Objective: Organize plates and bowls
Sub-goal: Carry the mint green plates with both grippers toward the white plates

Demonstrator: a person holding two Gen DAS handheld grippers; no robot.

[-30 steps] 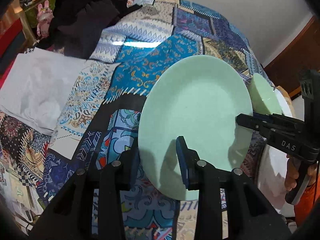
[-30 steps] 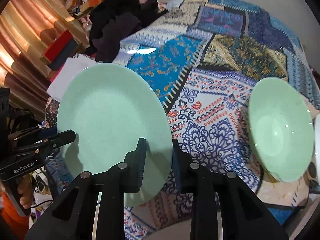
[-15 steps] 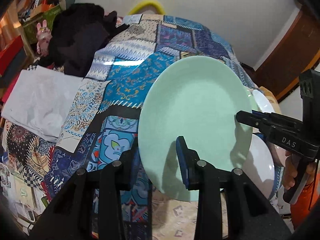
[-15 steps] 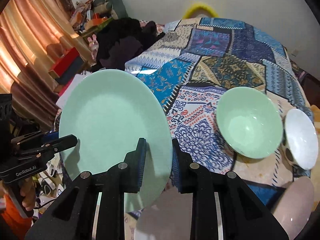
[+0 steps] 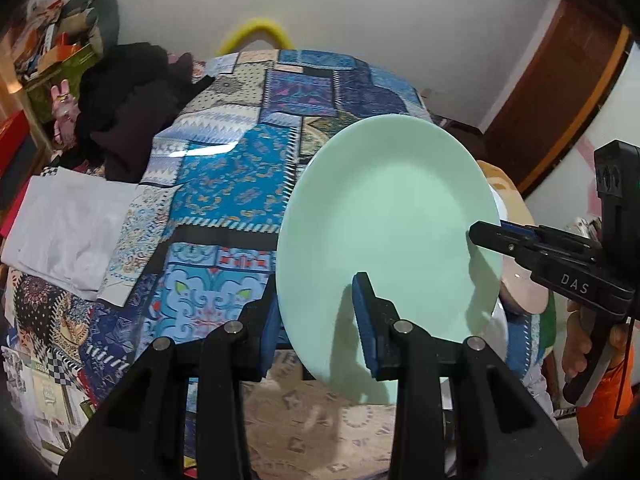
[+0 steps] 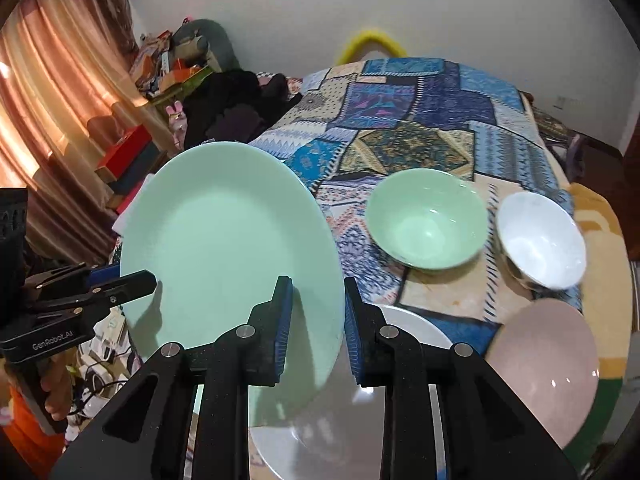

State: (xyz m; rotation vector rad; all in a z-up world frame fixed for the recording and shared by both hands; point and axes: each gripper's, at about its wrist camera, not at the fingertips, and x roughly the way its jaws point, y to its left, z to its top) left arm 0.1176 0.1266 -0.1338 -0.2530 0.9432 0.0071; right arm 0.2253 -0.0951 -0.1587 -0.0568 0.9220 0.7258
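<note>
Both grippers clamp the mint-green plate (image 6: 224, 240) by opposite rims. The left gripper (image 5: 316, 328) and right gripper (image 6: 316, 328) hold it above the patchwork tablecloth (image 6: 420, 120)

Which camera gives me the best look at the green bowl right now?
The right wrist view: the green bowl sits in full sight on the patchwork cloth, beside a white bowl. In the left wrist view, the held green plate blocks that side, so the bowl does not show.
</note>
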